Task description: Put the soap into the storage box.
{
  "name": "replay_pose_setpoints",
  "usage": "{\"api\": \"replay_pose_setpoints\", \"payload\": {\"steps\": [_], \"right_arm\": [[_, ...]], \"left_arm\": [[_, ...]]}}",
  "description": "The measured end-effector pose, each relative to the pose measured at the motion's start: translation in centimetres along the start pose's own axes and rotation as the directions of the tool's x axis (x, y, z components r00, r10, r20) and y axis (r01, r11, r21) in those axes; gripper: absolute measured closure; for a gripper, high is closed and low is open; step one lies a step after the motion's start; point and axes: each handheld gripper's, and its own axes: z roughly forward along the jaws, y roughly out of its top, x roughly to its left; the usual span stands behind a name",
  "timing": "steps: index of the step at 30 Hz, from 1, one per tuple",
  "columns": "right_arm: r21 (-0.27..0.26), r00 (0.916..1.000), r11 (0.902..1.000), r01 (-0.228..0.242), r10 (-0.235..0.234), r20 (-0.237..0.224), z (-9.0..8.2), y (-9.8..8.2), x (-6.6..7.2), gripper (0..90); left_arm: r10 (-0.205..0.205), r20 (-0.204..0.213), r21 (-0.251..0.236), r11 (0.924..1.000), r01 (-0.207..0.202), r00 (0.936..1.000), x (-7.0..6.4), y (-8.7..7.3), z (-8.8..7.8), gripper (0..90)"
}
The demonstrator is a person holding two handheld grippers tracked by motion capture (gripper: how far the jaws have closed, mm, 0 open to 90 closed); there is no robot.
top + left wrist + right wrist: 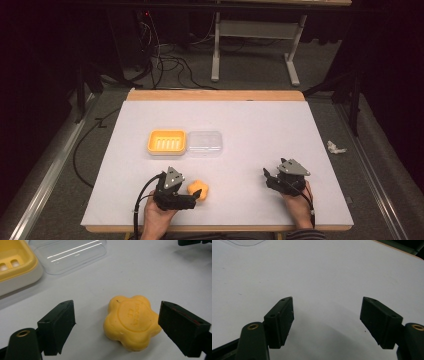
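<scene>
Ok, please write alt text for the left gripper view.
A yellow flower-shaped soap lies on the white table between the open black jaws of the left tool. Behind it lie a yellow soap dish and a clear lid.

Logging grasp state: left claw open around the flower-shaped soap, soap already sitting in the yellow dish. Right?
Not quite. The left claw is open around the flower-shaped soap, but the soap lies on the white table, apart from the yellow dish. The left gripper view shows it.

The embossed letters on the yellow flower-shaped soap bar (133, 321) are blurred, perhaps a brand name; the yellow plastic soap dish (15, 265) is cut off by the edge.
</scene>
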Motion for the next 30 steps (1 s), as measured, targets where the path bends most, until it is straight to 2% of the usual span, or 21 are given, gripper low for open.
{"api": "replay_pose_setpoints", "payload": {"steps": [8,12,18,24,30], "right_arm": [[0.008,1.0,0.9999,0.007,-0.007,0.003,0.1,0.0,0.0,27.8],[0.009,1.0,0.9999,0.007,-0.007,0.004,0.1,0.0,0.1,27.8],[0.013,0.9999,0.9998,0.013,-0.013,0.004,0.1,0.1,0.1,27.8],[0.009,1.0,0.9999,0.008,-0.008,0.004,0.1,0.0,0.0,27.8],[0.012,1.0,0.9999,0.007,-0.007,0.005,0.1,0.0,0.0,27.8]], "left_arm": [[0.024,0.014,0.044,0.9987,-0.024,0.9996,-0.7,-1.1,0.6,14.8],[0.055,0.01,0.077,0.9955,-0.056,0.9984,-0.8,-1.7,0.9,14.8],[0.065,0.009,0.093,0.9934,-0.066,0.9978,-1.0,-2.0,1.3,14.7],[0.099,-0.002,0.129,0.9868,-0.097,0.9951,-1.1,-2.7,1.8,14.7],[0.118,-0.012,0.145,0.9828,-0.115,0.993,-1.2,-3.1,2.3,15.2]]}}
